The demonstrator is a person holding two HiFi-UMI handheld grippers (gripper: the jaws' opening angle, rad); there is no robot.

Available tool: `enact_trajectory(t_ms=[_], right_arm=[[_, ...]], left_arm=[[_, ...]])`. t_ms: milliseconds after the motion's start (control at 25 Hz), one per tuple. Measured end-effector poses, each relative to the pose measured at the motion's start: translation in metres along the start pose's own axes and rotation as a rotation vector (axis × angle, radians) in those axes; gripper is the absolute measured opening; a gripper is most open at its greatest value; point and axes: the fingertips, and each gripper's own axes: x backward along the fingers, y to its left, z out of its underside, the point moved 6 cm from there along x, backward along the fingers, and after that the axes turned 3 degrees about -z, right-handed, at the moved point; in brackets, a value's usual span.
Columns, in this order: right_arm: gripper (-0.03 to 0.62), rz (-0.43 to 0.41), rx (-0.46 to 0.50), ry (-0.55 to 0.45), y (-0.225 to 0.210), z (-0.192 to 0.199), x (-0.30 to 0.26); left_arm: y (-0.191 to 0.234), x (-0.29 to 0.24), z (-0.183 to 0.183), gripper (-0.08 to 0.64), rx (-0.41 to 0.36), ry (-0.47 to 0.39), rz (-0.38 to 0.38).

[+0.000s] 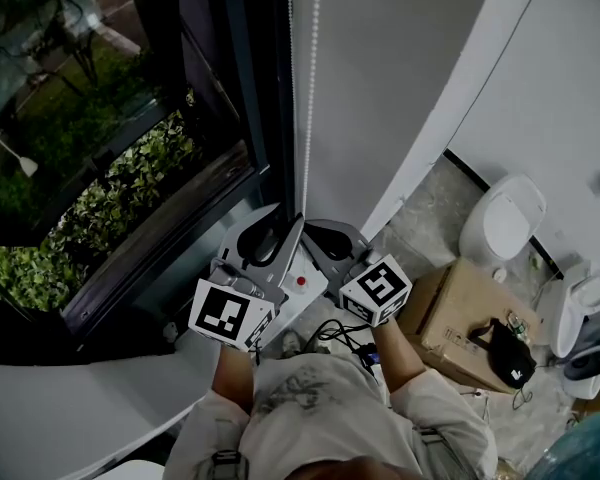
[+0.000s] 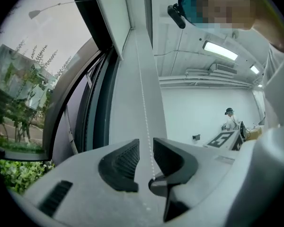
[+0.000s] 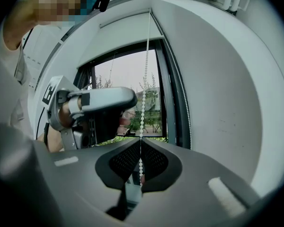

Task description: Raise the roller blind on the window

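A white bead chain (image 1: 310, 68) hangs down beside the dark-framed window (image 1: 100, 168). My right gripper (image 1: 308, 230) is shut on the chain; in the right gripper view its ribbed pads (image 3: 125, 162) meet on the beads (image 3: 144, 79) and the chain runs straight up. My left gripper (image 1: 283, 220) sits close beside it on the left. In the left gripper view its jaws (image 2: 146, 148) stand apart, with the chain (image 2: 143, 103) running through the gap near the right pad and not pinched. The left gripper (image 3: 102, 100) also shows in the right gripper view, left of the chain.
A white windowsill (image 1: 70, 408) lies below the window. A white wall (image 1: 400, 78) stands right of the chain. On the floor at the right are a toilet (image 1: 502, 218), a cardboard box (image 1: 458, 313) and a black bag (image 1: 507, 353). A person (image 2: 229, 119) stands far off.
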Motion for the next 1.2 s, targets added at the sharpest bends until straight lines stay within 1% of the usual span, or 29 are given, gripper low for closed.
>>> enact_trajectory(t_ms=[240,480,600,680,760,840,1000,1200], right_arm=[[0.011,-0.005,0.004,-0.002,0.006,0.001,-0.003],[0.011,-0.012,0.010,0.003,0.012,0.000,-0.003],[0.011,-0.014,0.009,0.000,0.013,0.000,-0.003],[0.011,-0.015,0.010,0.000,0.014,0.000,-0.003],[0.011,-0.014,0.012,0.001,0.013,0.000,-0.003],[0.011,-0.013,0.016,0.002,0.013,0.001,-0.003],[0.011,-0.008,0.023,0.034,0.015,0.010,-0.003],[0.011,-0.004,-0.003,0.072,0.014,0.029,-0.001]], left_arm=[[-0.002,-0.015,-0.029,0.098,-0.038,-0.050,0.019],[-0.001,-0.025,-0.037,0.081,-0.044,-0.058,0.005],[-0.002,-0.026,-0.037,0.031,-0.055,-0.059,-0.008],[-0.003,-0.025,-0.037,0.024,-0.058,-0.066,-0.017],[-0.003,-0.023,-0.034,0.023,-0.076,-0.074,-0.049],[-0.003,-0.021,-0.032,0.021,-0.075,-0.079,-0.066],[-0.004,-0.020,-0.024,0.021,-0.047,-0.064,-0.053],[-0.002,-0.019,-0.005,0.021,-0.016,-0.026,-0.042]])
